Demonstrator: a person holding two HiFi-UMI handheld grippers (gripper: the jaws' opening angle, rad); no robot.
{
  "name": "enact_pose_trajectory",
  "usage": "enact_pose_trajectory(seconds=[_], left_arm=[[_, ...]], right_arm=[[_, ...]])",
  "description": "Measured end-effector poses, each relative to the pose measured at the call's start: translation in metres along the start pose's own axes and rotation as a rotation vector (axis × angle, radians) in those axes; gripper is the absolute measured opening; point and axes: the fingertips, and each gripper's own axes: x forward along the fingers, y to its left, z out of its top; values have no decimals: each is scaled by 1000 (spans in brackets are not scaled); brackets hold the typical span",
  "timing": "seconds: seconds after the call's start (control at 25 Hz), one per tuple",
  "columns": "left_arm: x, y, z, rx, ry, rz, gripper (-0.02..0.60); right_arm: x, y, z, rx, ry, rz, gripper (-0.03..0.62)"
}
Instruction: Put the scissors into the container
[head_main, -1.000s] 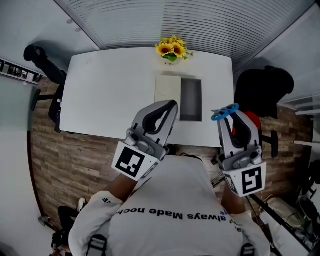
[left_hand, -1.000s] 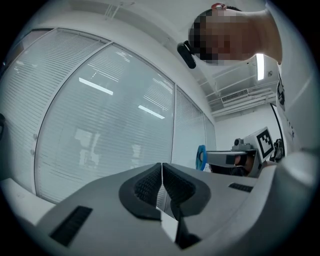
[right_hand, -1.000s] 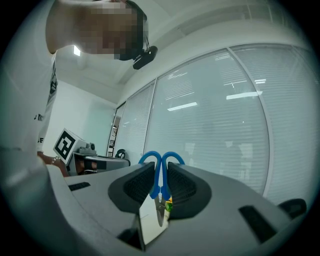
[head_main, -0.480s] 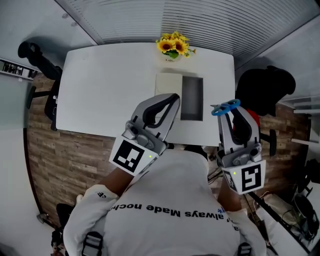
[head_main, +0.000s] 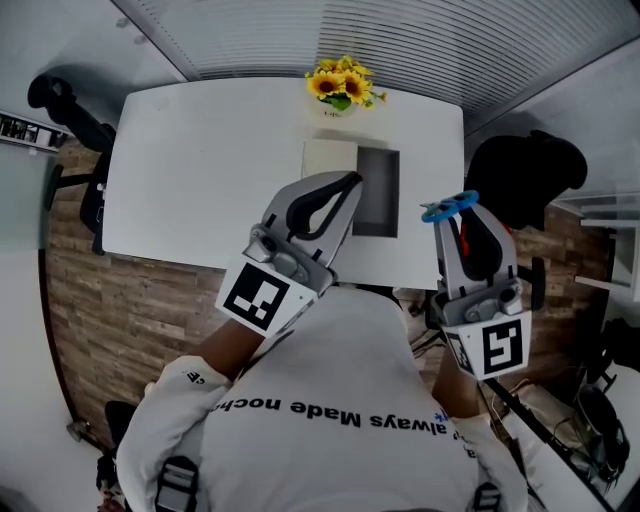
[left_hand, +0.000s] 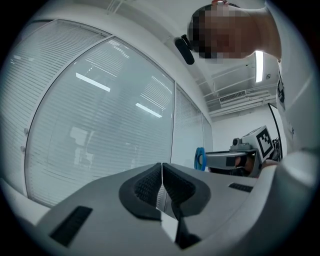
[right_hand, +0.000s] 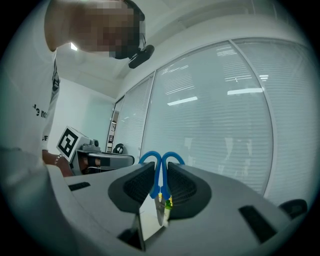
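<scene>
Between the jaws of the right gripper (right_hand: 161, 182) the blue scissors (right_hand: 160, 162) are pinched, handles past the tips. The left gripper (left_hand: 162, 182) has its jaws pressed together, empty. Carrying step, I judge: next, lower them into the seemingly open container (head_main: 380, 190) ahead on the counter (head_main: 200, 170).

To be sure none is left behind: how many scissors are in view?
1. The scissors are clamped in the right hand-held gripper, raised near the table's right edge. Another could hide inside the container.
</scene>
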Motion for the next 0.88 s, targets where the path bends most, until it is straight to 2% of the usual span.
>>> enact_pose_trajectory(seconds=[0.36, 0.88], left_arm=[[-2, 3, 2, 5, 1, -9, 21], [1, 10, -2, -1, 6, -9, 21]], right_arm=[[16, 2, -25, -2, 63, 12, 91], [46, 3, -85, 17, 170, 18, 91]])
